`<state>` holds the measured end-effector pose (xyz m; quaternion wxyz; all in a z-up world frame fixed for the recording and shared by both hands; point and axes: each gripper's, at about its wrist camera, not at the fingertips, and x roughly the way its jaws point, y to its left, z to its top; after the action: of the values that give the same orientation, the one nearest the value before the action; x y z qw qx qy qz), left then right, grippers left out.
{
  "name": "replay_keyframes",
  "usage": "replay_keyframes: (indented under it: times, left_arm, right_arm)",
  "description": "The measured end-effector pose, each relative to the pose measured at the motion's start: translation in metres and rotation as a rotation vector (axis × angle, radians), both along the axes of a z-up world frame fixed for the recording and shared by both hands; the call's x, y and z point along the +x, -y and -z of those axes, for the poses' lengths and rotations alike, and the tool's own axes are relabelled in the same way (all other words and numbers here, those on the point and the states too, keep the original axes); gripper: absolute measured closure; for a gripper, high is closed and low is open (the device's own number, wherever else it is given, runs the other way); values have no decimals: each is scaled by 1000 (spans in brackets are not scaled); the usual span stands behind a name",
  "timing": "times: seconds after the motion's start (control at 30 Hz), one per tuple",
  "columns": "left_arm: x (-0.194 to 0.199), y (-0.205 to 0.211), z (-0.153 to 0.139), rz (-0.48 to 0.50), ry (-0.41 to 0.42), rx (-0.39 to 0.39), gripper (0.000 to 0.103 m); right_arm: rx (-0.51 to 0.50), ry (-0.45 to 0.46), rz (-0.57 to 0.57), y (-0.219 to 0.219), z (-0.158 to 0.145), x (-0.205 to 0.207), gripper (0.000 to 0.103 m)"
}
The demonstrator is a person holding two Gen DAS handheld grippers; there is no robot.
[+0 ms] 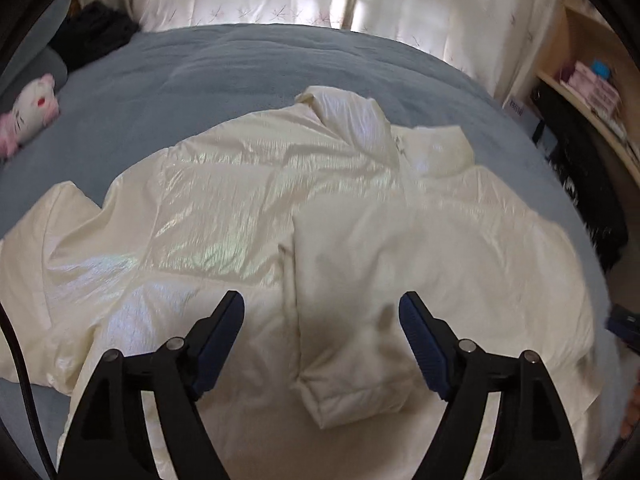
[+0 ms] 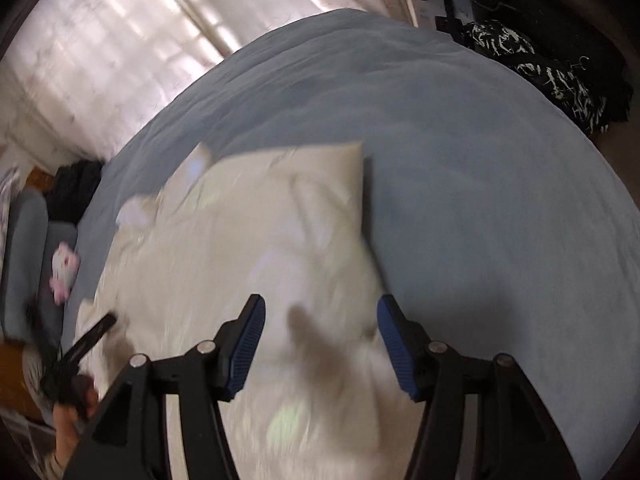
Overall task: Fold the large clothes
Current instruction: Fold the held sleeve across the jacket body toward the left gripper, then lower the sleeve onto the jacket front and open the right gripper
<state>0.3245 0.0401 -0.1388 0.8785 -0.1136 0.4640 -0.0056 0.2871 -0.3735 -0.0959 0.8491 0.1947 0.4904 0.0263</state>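
left gripper (image 1: 321, 312) jaws apart, empty; right gripper (image 2: 320, 316) likewise; cream puffer jacket (image 1: 240, 208) glossy, sleeve folded across.

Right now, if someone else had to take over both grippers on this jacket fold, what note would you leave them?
Left gripper: open, nothing between its fingers, hanging over the near part of the jacket.
Right gripper: open and empty, above the jacket's right side; that view is blurred.
The cream jacket lies spread on the blue bed, collar toward the curtains.
Done: the right sleeve is folded in across the body.
Left: the other sleeve still lies out flat to the left; fold it in, then fold the body.
A plush toy sits off to the left.
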Motion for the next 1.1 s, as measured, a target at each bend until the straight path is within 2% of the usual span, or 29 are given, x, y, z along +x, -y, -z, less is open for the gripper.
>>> replay_keyframes:
  times: [0.13,0.2,0.23,0.27,0.3,0.4,0.43,0.5,0.57,0.63,0.73,0.8,0.87,1.0,1.1]
  left_arm:
    - [17,4,9,-19,-54,24,26]
    - [21,12,16,13,-69,46,49]
    - [22,16,19,33,-76,63,70]
    - [24,21,18,47,-72,97,76]
    - [24,23,18,46,-55,121,77]
    - [23,31,27,63,-26,178,76]
    - [24,33,30,66,-32,199,71]
    - [21,38,31,62,-34,258,62]
    - [18,39,24,54,-40,289,50]
    - [13,36,12,48,-40,312,50]
    - [3,31,-14,-1,28,347,50]
    - [3,31,-30,-34,85,321,50]
    - [8,35,-35,-40,101,267,50]
    - [37,61,-12,11,24,200,50]
    - [49,71,18,13,-32,246,50]
  right_arm:
    - [99,-77,15,9,34,46,44]
    - [134,-127,18,8,54,59,44]
    - [158,-137,15,6,62,61,56]
    - [161,-126,14,4,64,59,65]
    - [140,-102,4,0,59,55,73]
    - [57,-65,-3,-3,57,46,74]
    - [33,-100,-14,-4,66,46,72]
    - [8,-119,-20,-5,66,47,61]
    - [-31,-122,-11,-6,51,46,58]
    - [-81,-113,-11,-7,30,44,58]
    - [-130,-23,-30,-13,-6,42,58]
    - [-132,8,-63,-28,-19,53,58]
    - [-147,36,-99,-47,-22,67,58]
    - [-161,23,-159,-88,2,101,58]
    - [-208,-8,-137,-93,24,117,60]
